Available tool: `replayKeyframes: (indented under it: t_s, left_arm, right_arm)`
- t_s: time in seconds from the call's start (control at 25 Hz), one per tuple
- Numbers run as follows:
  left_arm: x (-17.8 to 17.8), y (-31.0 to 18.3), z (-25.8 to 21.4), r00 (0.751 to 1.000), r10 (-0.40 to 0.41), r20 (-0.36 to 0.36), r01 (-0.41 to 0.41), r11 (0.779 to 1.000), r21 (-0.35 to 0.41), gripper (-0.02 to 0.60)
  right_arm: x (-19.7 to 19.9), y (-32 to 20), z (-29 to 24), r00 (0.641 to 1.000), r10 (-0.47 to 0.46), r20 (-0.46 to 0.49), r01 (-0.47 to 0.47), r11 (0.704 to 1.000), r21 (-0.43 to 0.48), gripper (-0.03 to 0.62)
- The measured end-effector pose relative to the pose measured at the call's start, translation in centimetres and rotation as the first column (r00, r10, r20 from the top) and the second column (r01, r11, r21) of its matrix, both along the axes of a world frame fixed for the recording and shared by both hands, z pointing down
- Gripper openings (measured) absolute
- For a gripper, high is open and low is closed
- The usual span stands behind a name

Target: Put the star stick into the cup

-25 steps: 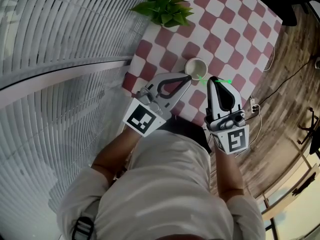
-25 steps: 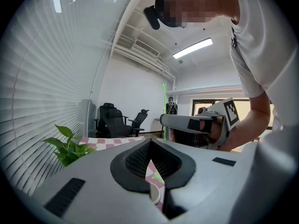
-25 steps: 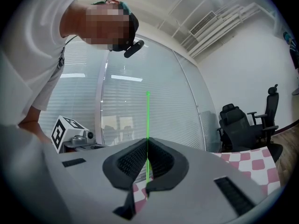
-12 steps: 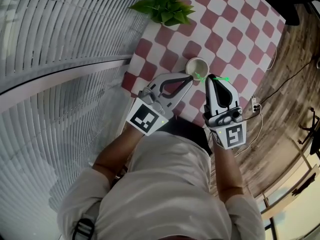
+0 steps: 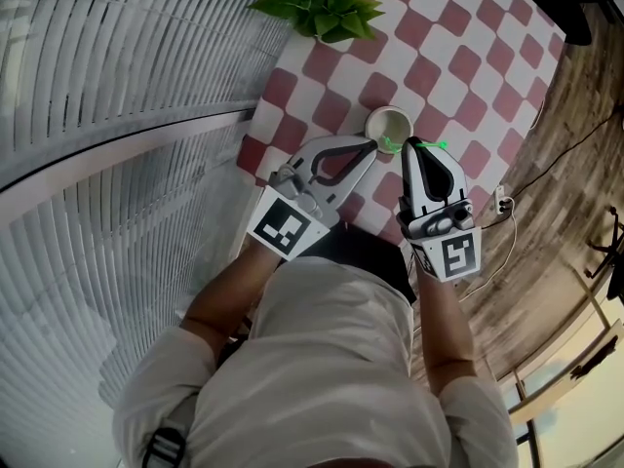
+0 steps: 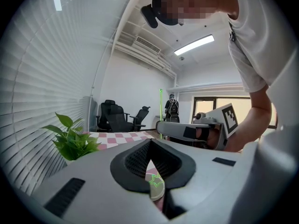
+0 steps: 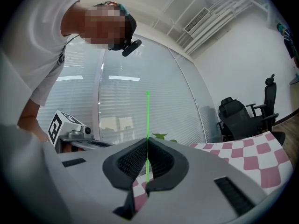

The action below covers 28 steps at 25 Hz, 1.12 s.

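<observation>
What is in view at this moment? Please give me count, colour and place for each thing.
table: one, red-and-white checked cloth, ahead of the person
cup: one, pale, near part of the table, at both grippers' tips
star stick: one, green, upright in the right gripper, star end down by the cup
plant: one, green, far left edge of the table
blinds: white, left of the table
chairs: at least two, black, far side of the room
cable with plug strip: one, white, wood floor right of the table
bystander: one, dark clothes, far back
left gripper: one, grey and black, jaws together, beside the cup
right gripper: one, grey and black, shut on the star stick
</observation>
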<state>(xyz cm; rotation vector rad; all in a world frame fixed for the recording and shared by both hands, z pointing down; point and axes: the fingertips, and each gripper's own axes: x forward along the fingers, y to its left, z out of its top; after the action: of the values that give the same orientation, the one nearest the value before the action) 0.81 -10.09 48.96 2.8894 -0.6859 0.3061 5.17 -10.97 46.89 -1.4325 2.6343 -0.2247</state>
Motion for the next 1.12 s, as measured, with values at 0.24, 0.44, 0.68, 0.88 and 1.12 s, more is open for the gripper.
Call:
replayKeyframes:
  t_s: [0.24,0.44,0.68,0.88,1.12]
  left_arm:
    - [0.0,-0.2,0.9,1.0,-0.003,0.003,0.003,1.0,-0.005,0.032]
    - [-0.2,-0.7,1.4,1.0,-0.02,-0.003,0.02,1.0,-0.011,0.032]
    - [-0.4,-1.0,2.4,0.999,-0.028,0.017,0.028,0.999,-0.019,0.032]
    - [-0.4,-1.2,3.5,0.999,-0.029,0.027,0.03,0.999,-0.027,0.032]
    - [-0.4,-1.3,4.4,0.999,-0.027,0.029,0.028,0.999,-0.038,0.032]
  right_arm:
    - [-0.4,-0.4,1.5,1.0,-0.008,0.001,0.008,1.0,-0.022,0.032]
    - [-0.4,-0.7,2.0,1.0,-0.012,0.0,0.012,0.999,-0.031,0.032]
    - [-0.4,-0.9,3.1,1.0,-0.005,0.009,0.005,0.999,-0.049,0.032]
    - [-0.5,-1.0,4.3,1.0,-0.01,0.004,0.01,0.998,-0.064,0.032]
    - [-0.6,-1.3,5.1,1.0,-0.008,0.003,0.008,0.997,-0.077,0.032]
